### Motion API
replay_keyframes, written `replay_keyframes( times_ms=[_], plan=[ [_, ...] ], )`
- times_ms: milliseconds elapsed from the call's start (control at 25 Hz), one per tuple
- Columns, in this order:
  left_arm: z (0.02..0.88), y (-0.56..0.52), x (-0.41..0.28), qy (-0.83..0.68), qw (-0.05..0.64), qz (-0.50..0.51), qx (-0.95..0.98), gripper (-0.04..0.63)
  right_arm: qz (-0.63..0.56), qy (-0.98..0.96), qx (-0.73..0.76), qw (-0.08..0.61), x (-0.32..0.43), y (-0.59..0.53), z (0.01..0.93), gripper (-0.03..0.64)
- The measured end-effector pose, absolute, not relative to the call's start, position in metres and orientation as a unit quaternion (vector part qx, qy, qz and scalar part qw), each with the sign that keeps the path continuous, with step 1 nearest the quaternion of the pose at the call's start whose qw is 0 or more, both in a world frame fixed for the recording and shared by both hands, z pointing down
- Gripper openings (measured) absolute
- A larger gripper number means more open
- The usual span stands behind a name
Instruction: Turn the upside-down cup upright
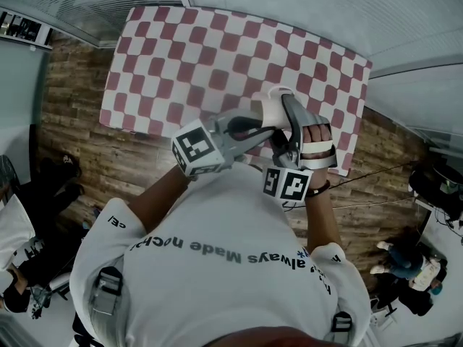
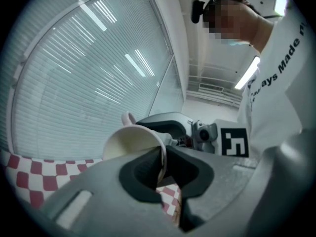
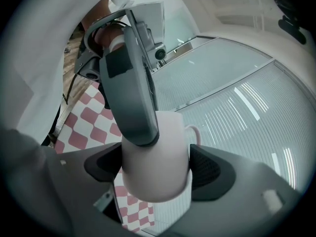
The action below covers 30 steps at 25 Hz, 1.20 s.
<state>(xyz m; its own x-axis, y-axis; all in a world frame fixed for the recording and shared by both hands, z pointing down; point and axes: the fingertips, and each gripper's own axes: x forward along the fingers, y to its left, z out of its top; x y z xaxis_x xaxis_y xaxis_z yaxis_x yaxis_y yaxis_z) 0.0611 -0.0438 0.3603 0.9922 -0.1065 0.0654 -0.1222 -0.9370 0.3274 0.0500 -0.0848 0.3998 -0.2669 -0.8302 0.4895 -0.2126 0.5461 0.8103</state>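
A pale pink cup [image 1: 273,109] with a handle is held in the air over the near right part of the checkered table [image 1: 217,56]. It lies tilted on its side. In the left gripper view its open mouth [image 2: 132,143] faces the camera, and my left gripper [image 2: 163,169] is shut on the rim wall. In the right gripper view the cup's body [image 3: 157,162] sits base-first between the pads of my right gripper [image 3: 155,171], which press on both its sides. The left gripper's jaw [image 3: 129,83] reaches over the cup from above.
The red-and-white checkered cloth [image 2: 22,179] covers the table, with wooden floor [image 1: 87,121] around it. Glass walls with blinds [image 2: 89,73] stand behind. A person in dark clothes [image 1: 29,194] is at the left, and another [image 1: 412,262] is at the lower right.
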Motion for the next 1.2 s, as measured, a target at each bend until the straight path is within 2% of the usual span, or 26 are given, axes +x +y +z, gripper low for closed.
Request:
replay_keyframes(
  times_ms=[120, 200, 440, 520, 760, 1000, 1200],
  plan=[
    [0.358, -0.044, 0.057, -0.076, 0.155, 0.010, 0.985, 0.042, -0.308, -0.734, 0.372, 0.477, 0.051, -0.084, 0.397, 0.419],
    [0.353, -0.050, 0.051, -0.100, 0.147, -0.008, 0.984, 0.084, -0.298, -0.738, 0.384, 0.469, 0.053, -0.084, 0.397, 0.419],
    [0.334, -0.069, 0.035, -0.147, 0.129, -0.065, 0.978, 0.298, -0.238, -0.766, 0.437, 0.406, 0.062, -0.087, 0.388, 0.419],
    [0.333, -0.072, 0.032, -0.152, 0.122, -0.065, 0.979, 0.346, -0.216, -0.780, 0.454, 0.373, 0.063, -0.088, 0.381, 0.419],
    [0.334, -0.071, 0.035, -0.150, 0.116, -0.059, 0.980, 0.364, -0.145, -0.815, 0.488, 0.277, 0.067, -0.087, 0.369, 0.419],
    [0.318, -0.067, 0.037, -0.139, 0.094, -0.078, 0.983, 0.364, -0.048, -0.855, 0.506, 0.099, 0.069, -0.087, 0.350, 0.419],
    [0.307, -0.065, 0.040, -0.129, 0.092, -0.089, 0.983, 0.364, 0.014, -0.884, 0.466, 0.026, 0.067, -0.077, 0.347, 0.419]
  ],
)
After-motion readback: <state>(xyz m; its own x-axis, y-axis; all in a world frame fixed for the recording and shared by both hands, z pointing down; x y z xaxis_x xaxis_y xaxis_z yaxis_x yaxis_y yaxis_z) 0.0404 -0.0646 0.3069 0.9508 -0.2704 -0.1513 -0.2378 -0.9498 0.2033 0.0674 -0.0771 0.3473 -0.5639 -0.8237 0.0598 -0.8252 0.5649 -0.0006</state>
